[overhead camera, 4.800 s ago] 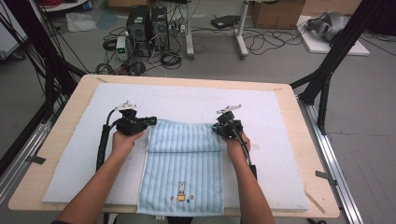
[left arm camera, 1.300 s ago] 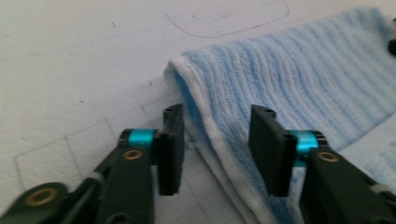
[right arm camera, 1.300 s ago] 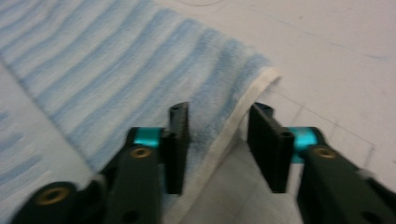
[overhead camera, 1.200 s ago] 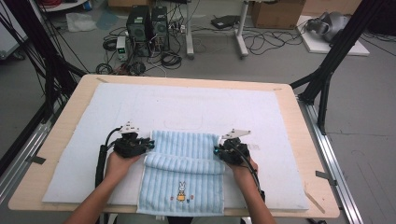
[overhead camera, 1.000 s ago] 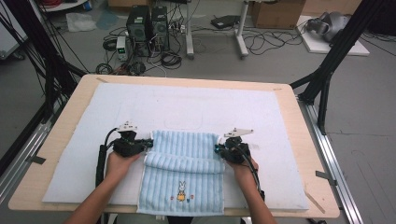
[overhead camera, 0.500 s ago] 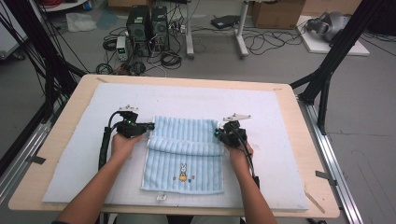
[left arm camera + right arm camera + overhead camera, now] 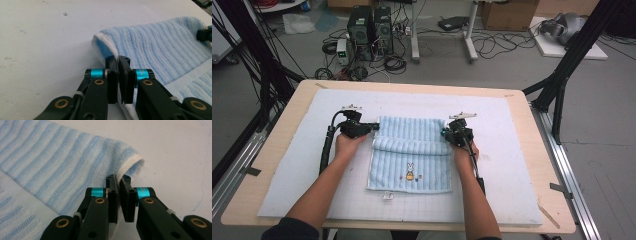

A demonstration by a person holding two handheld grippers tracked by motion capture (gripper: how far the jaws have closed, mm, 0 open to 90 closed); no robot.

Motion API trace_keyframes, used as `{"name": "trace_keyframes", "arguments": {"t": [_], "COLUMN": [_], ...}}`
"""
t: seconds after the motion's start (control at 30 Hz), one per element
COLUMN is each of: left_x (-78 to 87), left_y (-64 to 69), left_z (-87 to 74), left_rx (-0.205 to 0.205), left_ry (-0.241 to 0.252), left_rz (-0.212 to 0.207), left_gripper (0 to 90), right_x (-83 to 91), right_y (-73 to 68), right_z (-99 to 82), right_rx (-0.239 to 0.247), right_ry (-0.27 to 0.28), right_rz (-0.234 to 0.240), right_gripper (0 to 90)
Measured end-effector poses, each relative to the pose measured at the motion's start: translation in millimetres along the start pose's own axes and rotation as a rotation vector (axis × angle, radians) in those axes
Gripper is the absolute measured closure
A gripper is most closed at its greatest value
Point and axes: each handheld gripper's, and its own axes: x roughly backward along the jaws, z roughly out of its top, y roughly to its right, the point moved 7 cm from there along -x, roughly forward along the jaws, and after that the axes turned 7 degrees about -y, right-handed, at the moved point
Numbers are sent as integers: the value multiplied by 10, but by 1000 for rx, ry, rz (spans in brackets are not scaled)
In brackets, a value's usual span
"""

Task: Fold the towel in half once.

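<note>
- Both of my grippers are pinching the folded edge of the blue striped towel (image 7: 411, 150): the left gripper (image 7: 371, 126) is holding its left end, the right gripper (image 7: 445, 133) its right end.
- Compared with a second ago, I am carrying that edge farther from me across the white mat (image 7: 522, 165), and the towel's near hem is now lying fully on the mat instead of hanging over the table's front edge.
- In the left gripper view, my jaws have just been opening a little, with the white hem (image 7: 98, 50) between the pads (image 7: 113, 77); the cloth is barely clamped.
- In the right gripper view, the same is happening: my jaws have just been easing apart with the rolled hem (image 7: 130, 165) between the pads (image 7: 128, 200).
- Judging from this, I am reaching the set-down point of the fold; the towel is lying flat between my tools, rabbit emblem (image 7: 410, 170) nearer me, and release is likely the next step.
</note>
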Motion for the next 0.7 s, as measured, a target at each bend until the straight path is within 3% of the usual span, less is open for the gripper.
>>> {"name": "trace_keyframes", "arguments": {"t": [0.07, 0.17, 0.23, 0.3, 0.43, 0.5, 0.57, 0.7], "left_x": [41, 138, 200, 273, 322, 309, 294, 224], "left_y": [-17, 1, 31, 77, 141, 188, 241, 327], "left_z": [22, 50, 62, 60, -26, -84, -126, -246], "left_rx": [11, 3, -11, -30, -58, -71, -96, -109], "left_ry": [12, 31, 40, 66, 65, 29, 24, -34], "left_rz": [16, -1, -24, -46, -86, -117, -130, -145], "left_gripper": [636, 579, 573, 568, 579, 587, 588, 591], "right_x": [28, 93, 139, 201, 294, 330, 362, 399], "right_y": [18, 59, 70, 56, -16, -56, -69, -100], "right_z": [11, 20, 23, 31, 25, -1, -34, -122], "right_rx": [-13, -63, -62, -58, -31, -27, -8, -24], "right_ry": [11, 37, 48, 63, 70, 64, 67, 31], "right_rz": [-12, 20, 29, 53, 90, 115, 118, 203], "right_gripper": [679, 579, 552, 546, 545, 549, 556, 557]}}
